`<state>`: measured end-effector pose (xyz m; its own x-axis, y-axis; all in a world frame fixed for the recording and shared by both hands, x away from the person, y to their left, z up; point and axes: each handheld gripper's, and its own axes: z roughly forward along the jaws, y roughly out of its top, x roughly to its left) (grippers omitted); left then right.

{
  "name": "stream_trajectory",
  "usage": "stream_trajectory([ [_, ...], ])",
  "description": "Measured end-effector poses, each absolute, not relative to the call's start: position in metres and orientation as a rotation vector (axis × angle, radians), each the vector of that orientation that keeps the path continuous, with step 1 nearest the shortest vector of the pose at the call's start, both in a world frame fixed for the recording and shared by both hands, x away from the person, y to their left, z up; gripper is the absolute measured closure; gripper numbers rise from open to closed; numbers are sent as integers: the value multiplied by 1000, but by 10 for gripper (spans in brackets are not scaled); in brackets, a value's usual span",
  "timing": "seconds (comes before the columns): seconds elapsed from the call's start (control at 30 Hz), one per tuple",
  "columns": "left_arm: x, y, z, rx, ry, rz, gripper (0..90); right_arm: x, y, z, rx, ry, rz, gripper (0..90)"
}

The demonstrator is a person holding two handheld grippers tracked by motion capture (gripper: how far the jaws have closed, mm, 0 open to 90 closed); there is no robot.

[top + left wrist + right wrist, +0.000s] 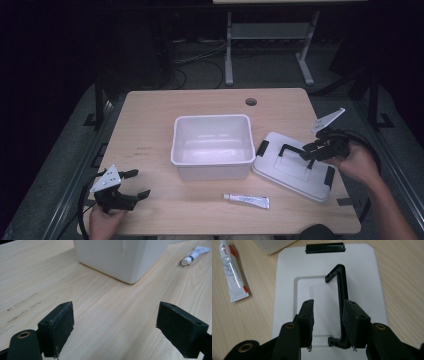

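Main risk: the right gripper [312, 148] hangs over the lid [292, 167] w/ its jaws part open, and the lid's black handle [342, 302] stands up between them, hard against the right-hand pad, w/ a gap to the left pad. If the gripper pulls away sideways from here, that pad could drag the handle and skid the whole lid across the table [150, 125], maybe toward the near-right edge, which is close. If it closes again off-centre, the thin bar may twist or slip out, since the bar sits at one side of the gap, not mid-gap. The lid also lies skewed, so lining it up w/ the bin later looks fiddly.

Positions, high view: white bin [211, 146] at table centre, open, w/ nothing in it. Lid lies flat at 3 o'clock from the bin, just beside it, whether touching can't tell. Right gripper is over the lid's handle, coming in from 3 o'clock. Tube [247, 200] lies at 5 o'clock from the bin, apart from both bin and lid.

Left gripper [135, 182] sits at 8 o'clock from the bin, well apart, jaws wide and holding nothing, pointing toward the bin's corner.
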<state>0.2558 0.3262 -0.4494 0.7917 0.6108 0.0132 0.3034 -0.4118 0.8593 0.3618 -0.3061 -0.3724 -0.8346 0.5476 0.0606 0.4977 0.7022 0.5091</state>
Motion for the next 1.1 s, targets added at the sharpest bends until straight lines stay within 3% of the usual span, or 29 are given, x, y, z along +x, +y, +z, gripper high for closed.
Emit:
stream_trajectory([
  [0.63, 256, 323, -450, 2026, 676, 395, 138, 299, -274, -363, 671, 2854, 826, 518],
  [1.1, 256, 323, -449, 2028, 669, 400, 138, 283, -230, -373, 532, 2927, 831, 444],
])
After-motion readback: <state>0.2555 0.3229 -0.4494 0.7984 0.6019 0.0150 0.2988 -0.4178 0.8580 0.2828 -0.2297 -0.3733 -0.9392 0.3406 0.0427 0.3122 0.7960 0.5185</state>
